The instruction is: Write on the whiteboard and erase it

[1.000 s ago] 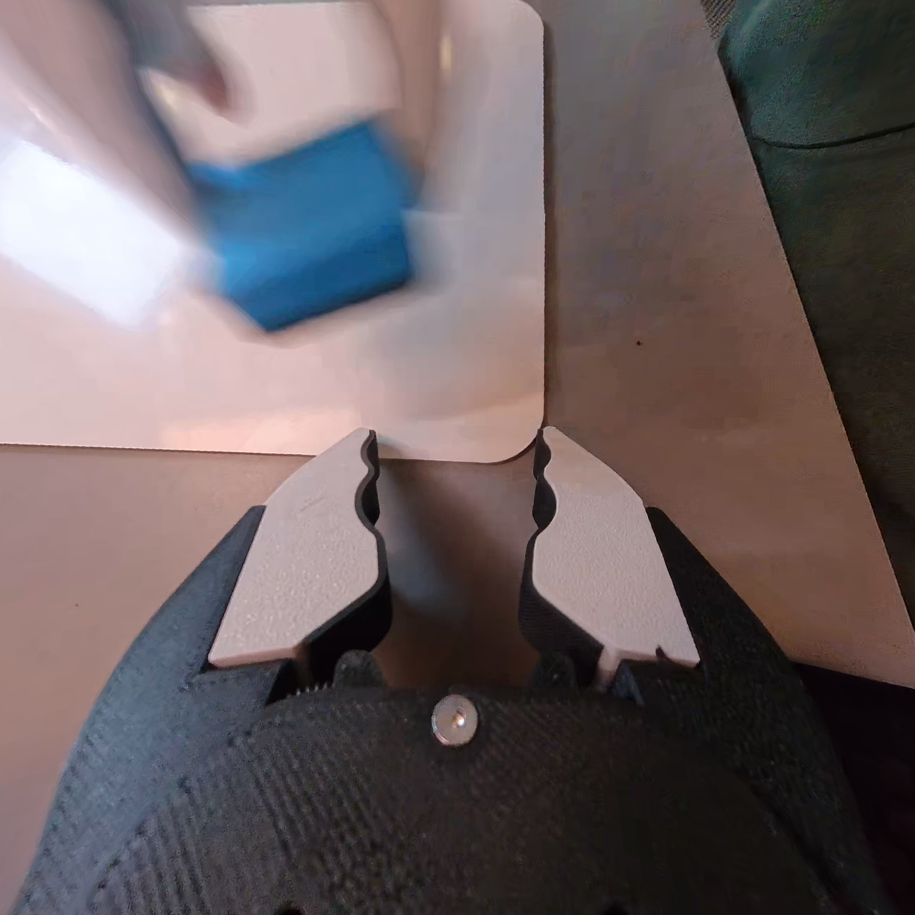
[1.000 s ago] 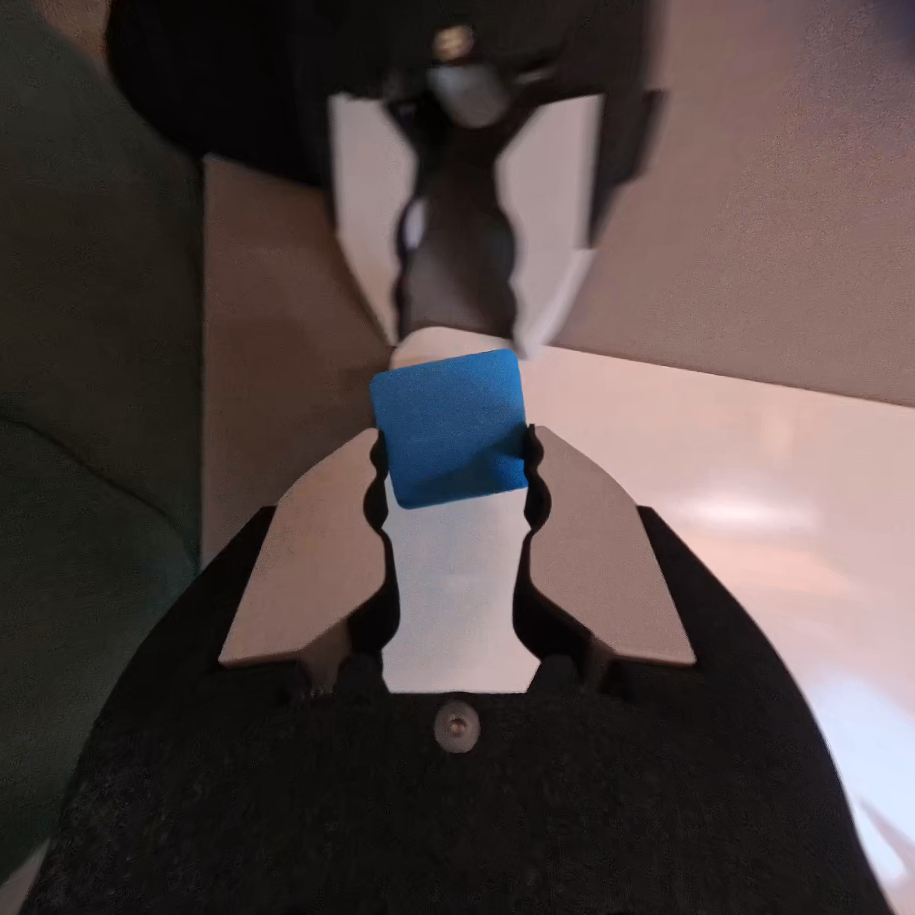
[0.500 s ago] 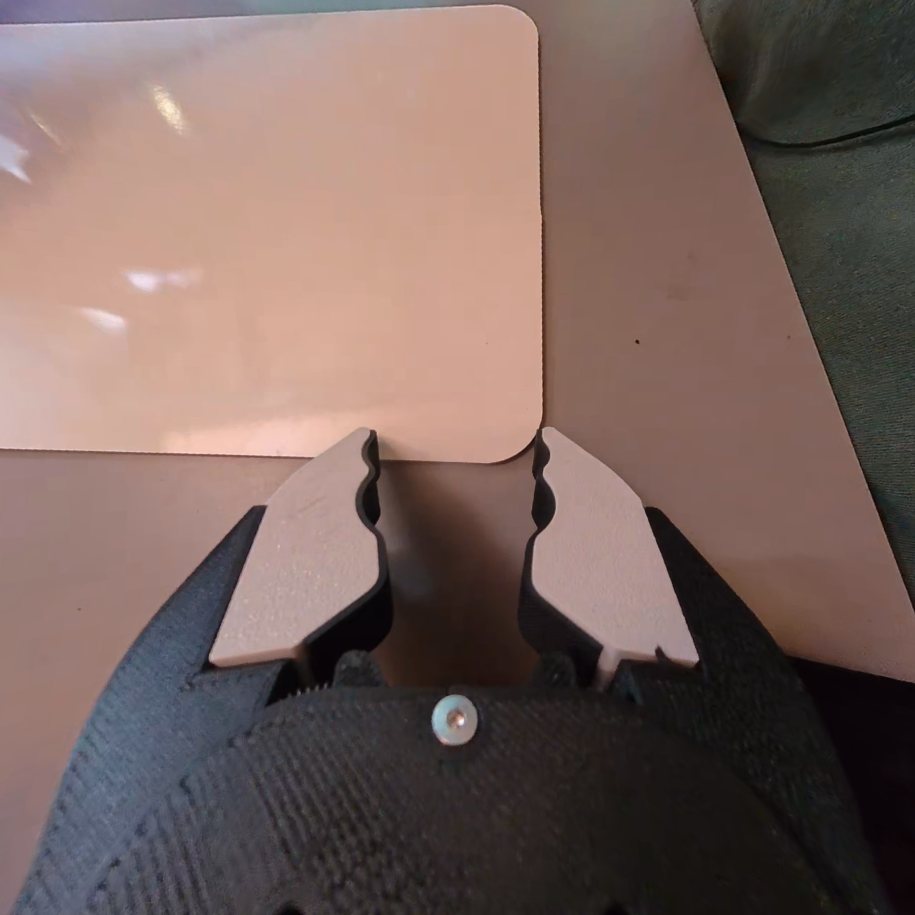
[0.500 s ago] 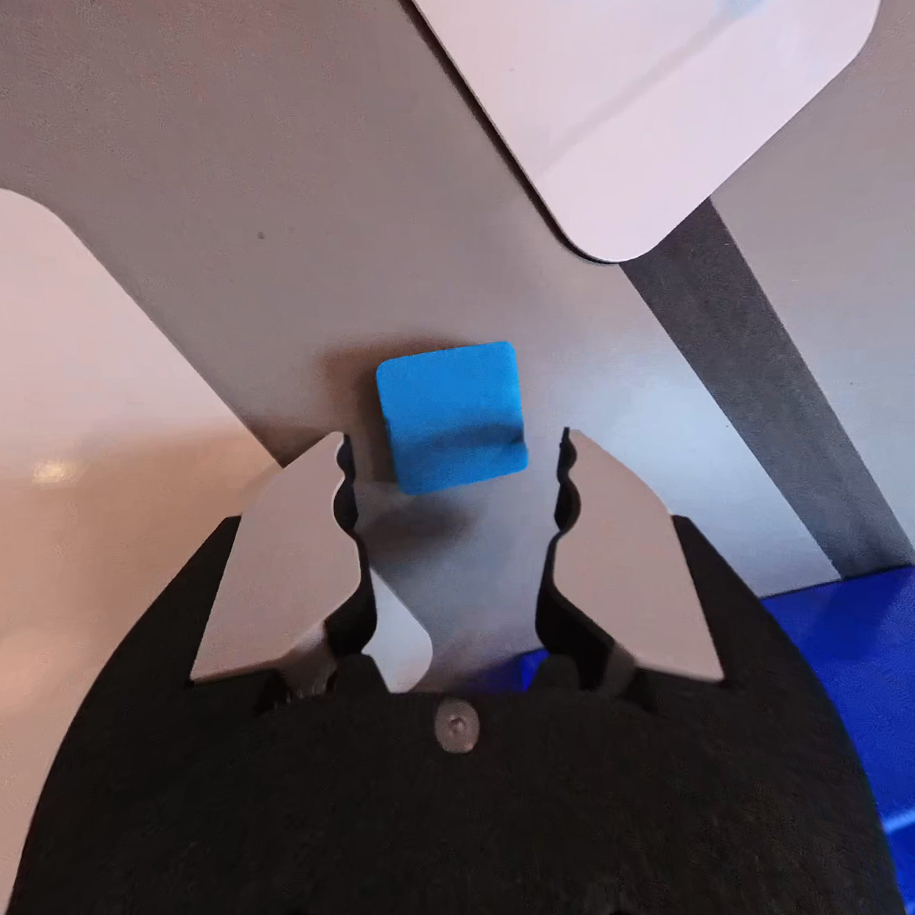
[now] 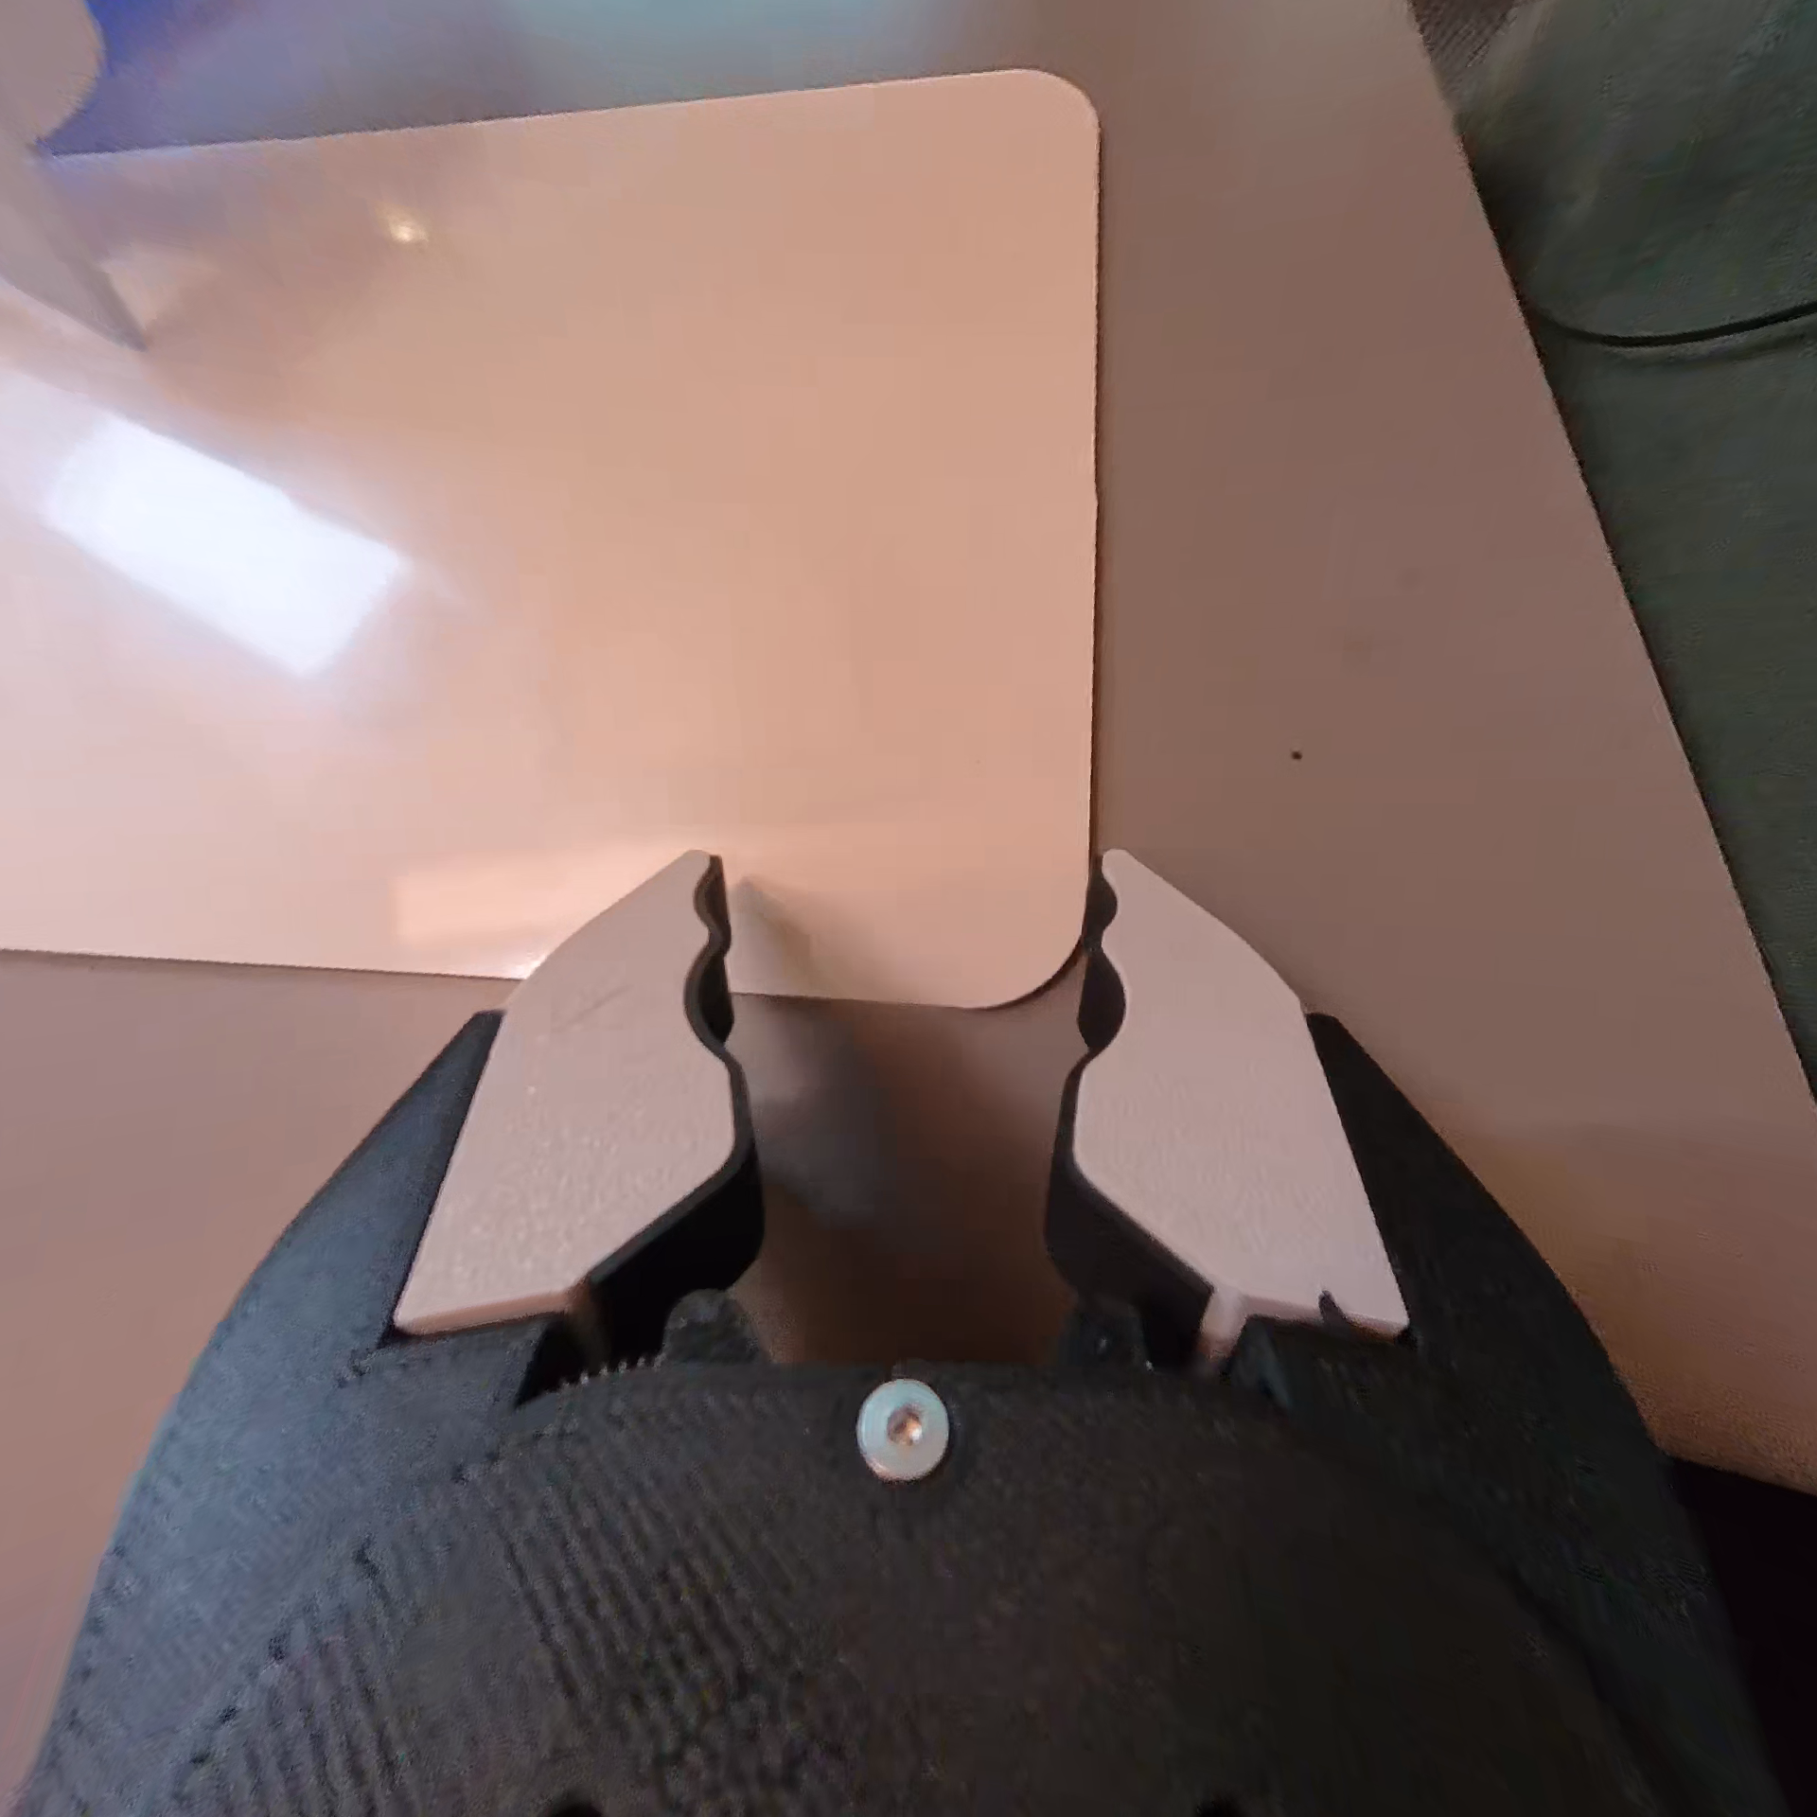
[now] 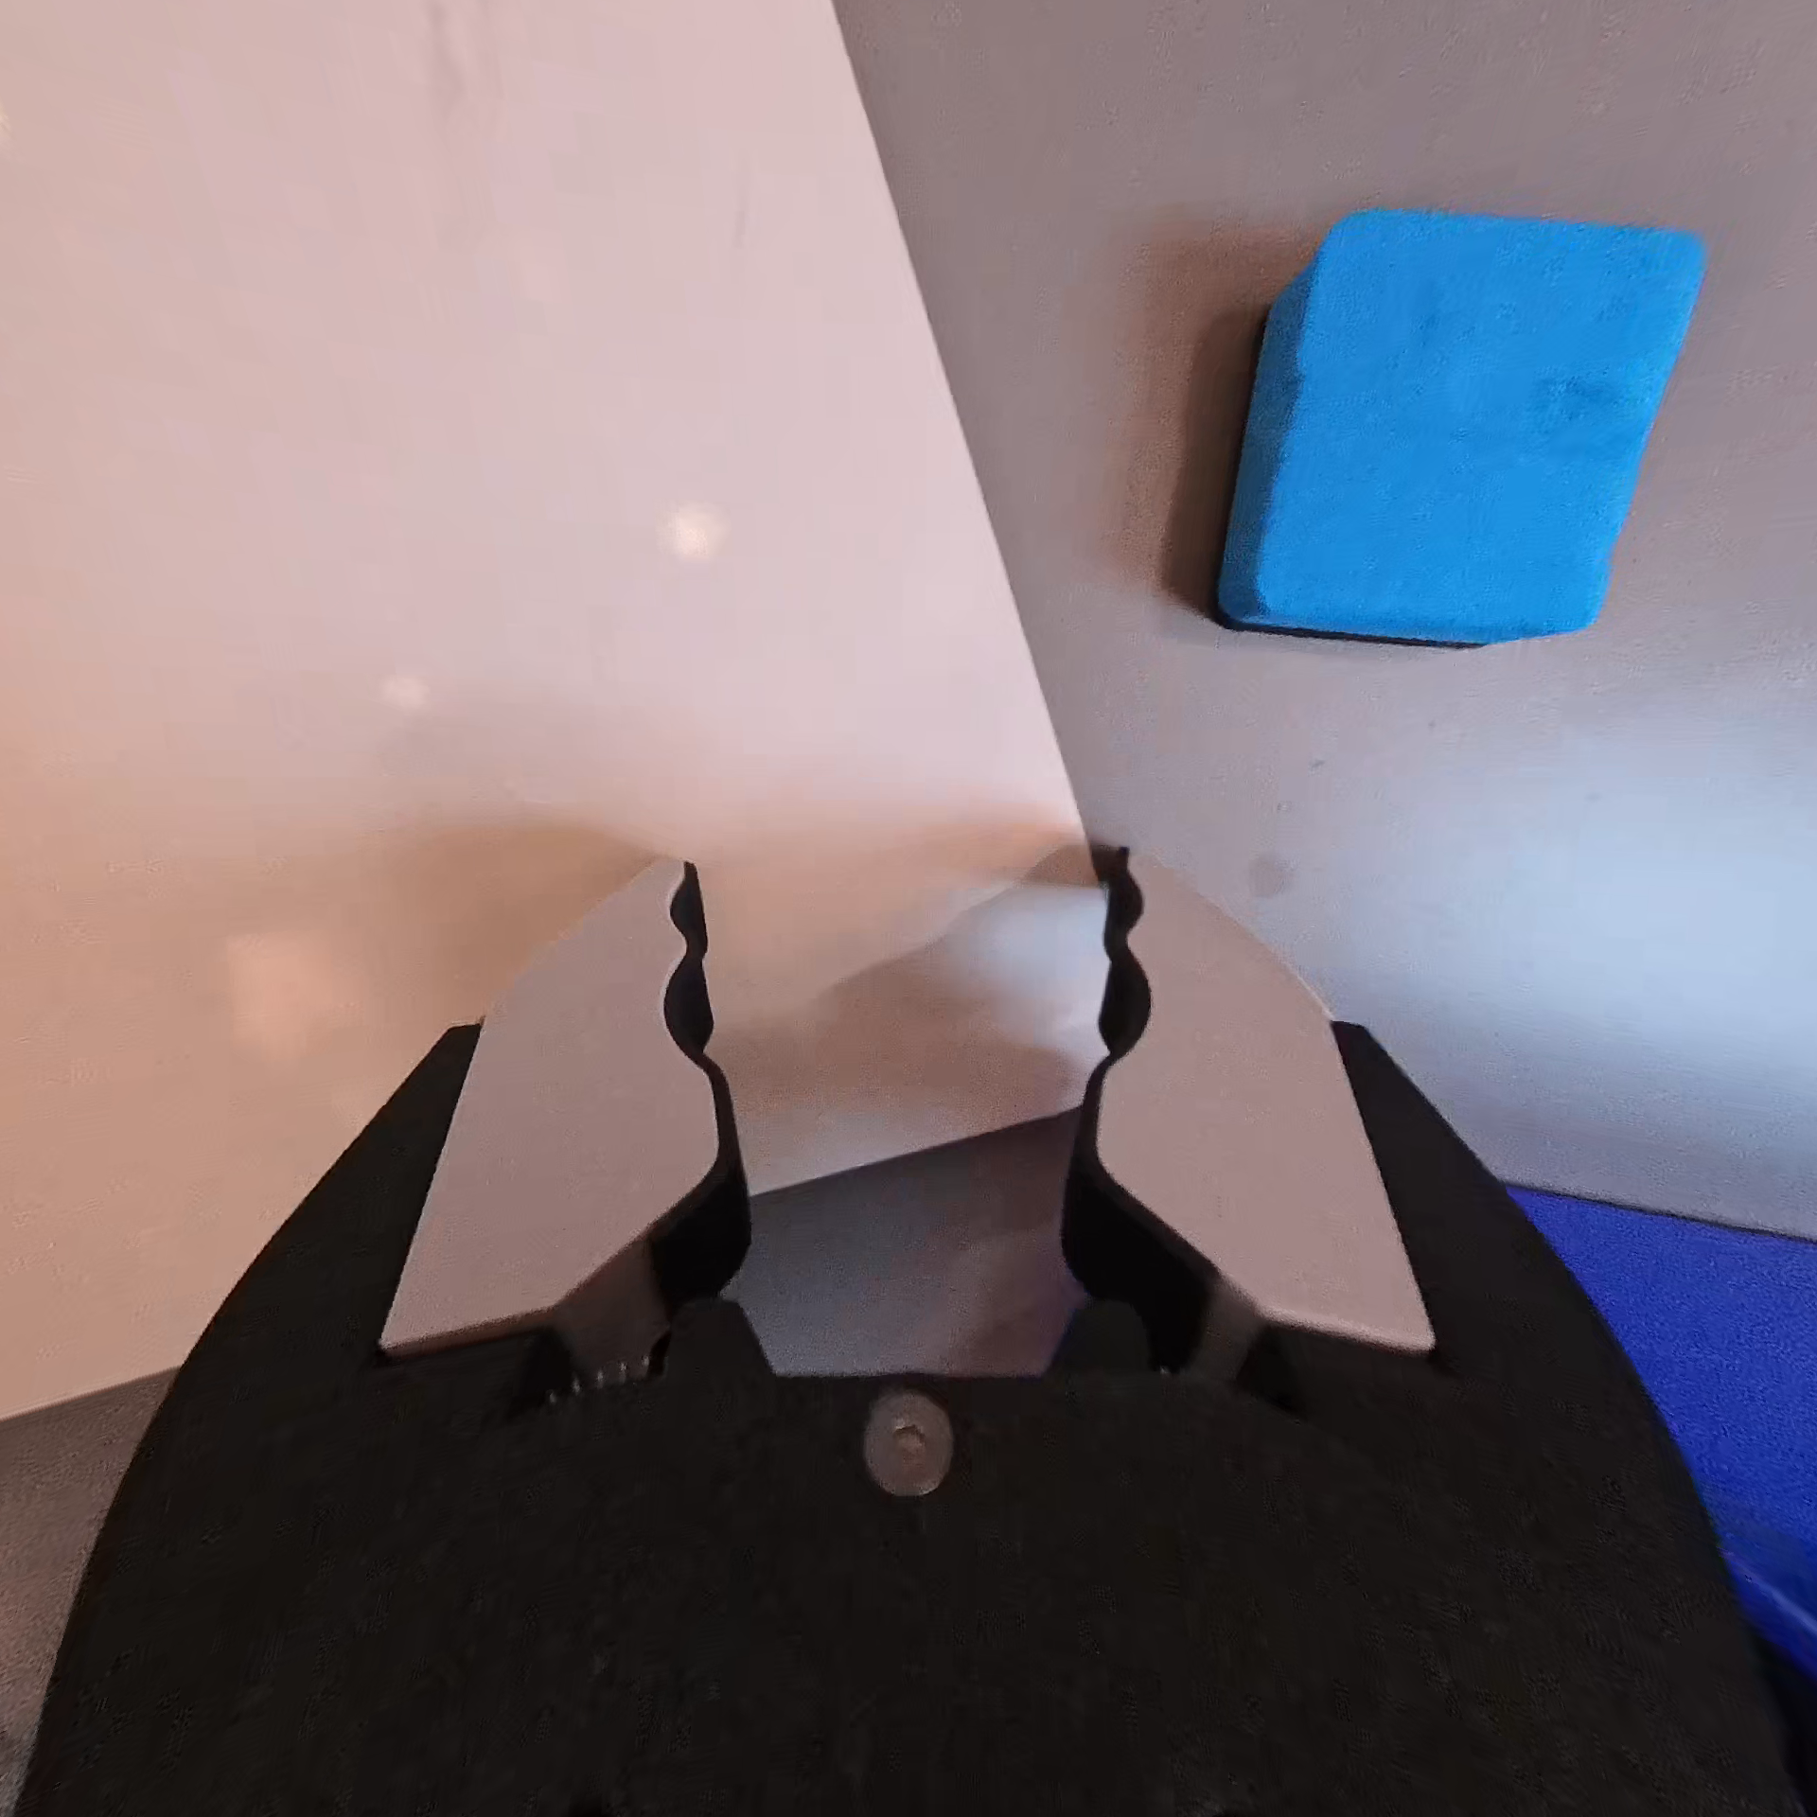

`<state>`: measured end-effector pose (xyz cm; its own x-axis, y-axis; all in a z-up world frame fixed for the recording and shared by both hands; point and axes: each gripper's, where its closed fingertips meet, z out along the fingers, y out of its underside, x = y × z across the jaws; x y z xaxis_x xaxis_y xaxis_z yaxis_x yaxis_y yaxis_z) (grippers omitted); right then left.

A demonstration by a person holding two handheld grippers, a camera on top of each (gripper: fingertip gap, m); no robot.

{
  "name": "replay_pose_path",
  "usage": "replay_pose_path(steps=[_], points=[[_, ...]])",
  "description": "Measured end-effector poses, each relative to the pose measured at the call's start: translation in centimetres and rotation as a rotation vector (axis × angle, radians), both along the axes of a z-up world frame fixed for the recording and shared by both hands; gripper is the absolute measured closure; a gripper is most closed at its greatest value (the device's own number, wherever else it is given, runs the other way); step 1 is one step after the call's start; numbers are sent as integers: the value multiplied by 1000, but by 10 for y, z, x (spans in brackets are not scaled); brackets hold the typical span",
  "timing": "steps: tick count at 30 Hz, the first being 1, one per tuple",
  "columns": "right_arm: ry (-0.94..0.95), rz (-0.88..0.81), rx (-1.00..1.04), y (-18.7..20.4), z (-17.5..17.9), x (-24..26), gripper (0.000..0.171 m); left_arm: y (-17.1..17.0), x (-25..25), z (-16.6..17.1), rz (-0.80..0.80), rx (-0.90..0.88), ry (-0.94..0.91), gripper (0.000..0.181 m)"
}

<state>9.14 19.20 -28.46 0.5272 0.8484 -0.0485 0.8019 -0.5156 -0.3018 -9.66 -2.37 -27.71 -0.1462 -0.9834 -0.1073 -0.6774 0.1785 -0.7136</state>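
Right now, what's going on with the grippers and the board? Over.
Left hand-held gripper open, empty. Right hand-held gripper open, empty. Whiteboard blank; eraser on table beside it. Nothing in the way.

Flat pale whiteboard sheet with rounded corners (image 5: 610, 551) glossy, smooth, reflecting light patches. Grey-brown table top (image 5: 1327, 688) matt, smooth. Square blue eraser block (image 6: 1455, 433) at 1 o'clock in right view: fuzzy, felt-like. Left gripper (image 5: 905, 885) fingers (image 5: 590, 1131) grainy pale plastic; black body ridged, printed-looking. Dark green cloth (image 5: 1691, 295) at 2 o'clock, soft.
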Motion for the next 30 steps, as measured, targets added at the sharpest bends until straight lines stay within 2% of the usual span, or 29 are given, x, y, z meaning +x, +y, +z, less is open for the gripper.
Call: replay_pose_path(steps=[6, 10, 13, 16, 21, 23, 27, 30], points=[[-39, -61, -17, -31, -1, 29, 89, 17, -14, 0, 49, -7, 8, 106], [-40, -146, -12, -62, -1, 49, 84, 45, -33, -1, 135, -10, 15, 106], [-4, -205, 13, -86, -1, 62, 83, 75, -48, 0, 251, 8, 2, 110], [30, -255, 41, -109, -1, 72, 82, 117, -60, 2, 424, 66, -29, 124], [111, -258, 103, -153, 0, 60, 85, 165, -76, 7, 635, 214, -28, 137], [141, -217, 114, -175, 1, 46, 91, 172, -81, 12, 669, 260, -29, 140], [242, -100, 129, -209, 5, 11, 100, 162, -85, 25, 668, 218, -88, 143], [330, -68, 240, -200, 24, 9, 104, 149, -85, 35, 638, 213, -143, 143]])
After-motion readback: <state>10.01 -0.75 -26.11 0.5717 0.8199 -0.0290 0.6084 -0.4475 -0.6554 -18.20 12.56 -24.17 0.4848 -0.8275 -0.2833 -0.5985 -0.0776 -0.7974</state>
